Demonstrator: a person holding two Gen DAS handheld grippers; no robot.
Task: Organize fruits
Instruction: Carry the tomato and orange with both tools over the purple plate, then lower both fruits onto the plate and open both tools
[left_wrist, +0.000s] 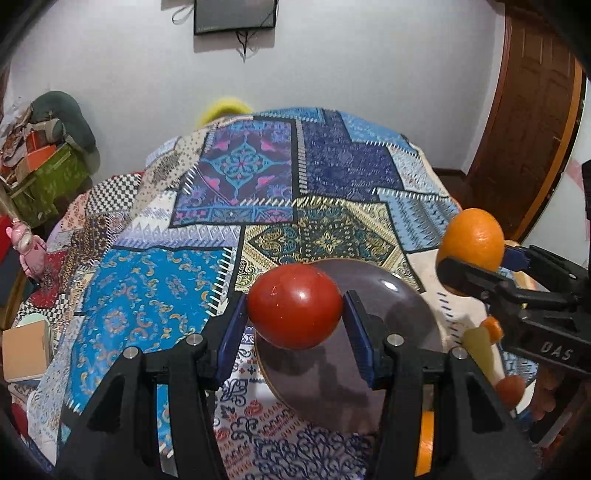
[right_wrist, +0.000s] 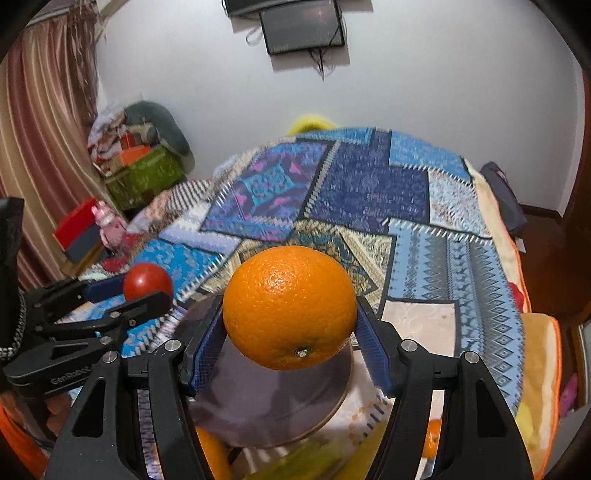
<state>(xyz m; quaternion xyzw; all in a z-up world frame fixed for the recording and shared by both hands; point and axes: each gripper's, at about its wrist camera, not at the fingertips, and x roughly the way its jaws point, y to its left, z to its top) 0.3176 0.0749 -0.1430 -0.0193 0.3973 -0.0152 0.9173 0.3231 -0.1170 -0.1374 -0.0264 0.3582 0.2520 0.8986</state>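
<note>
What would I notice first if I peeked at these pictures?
A big orange squeezed between the right gripper's blue fingers, held in the air above a dark round plate. Beside it, the left gripper clamps a shiny red tomato over the same plate. Underneath spreads a bright patchwork bedspread in blues and golds.

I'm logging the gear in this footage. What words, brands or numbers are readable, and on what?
"DAS": on the body of the right gripper, seen from the left wrist view.
"GenRobot": embossed on the body of the left gripper, seen from the right wrist view; its last letters are faint.
Nothing else is readable.
</note>
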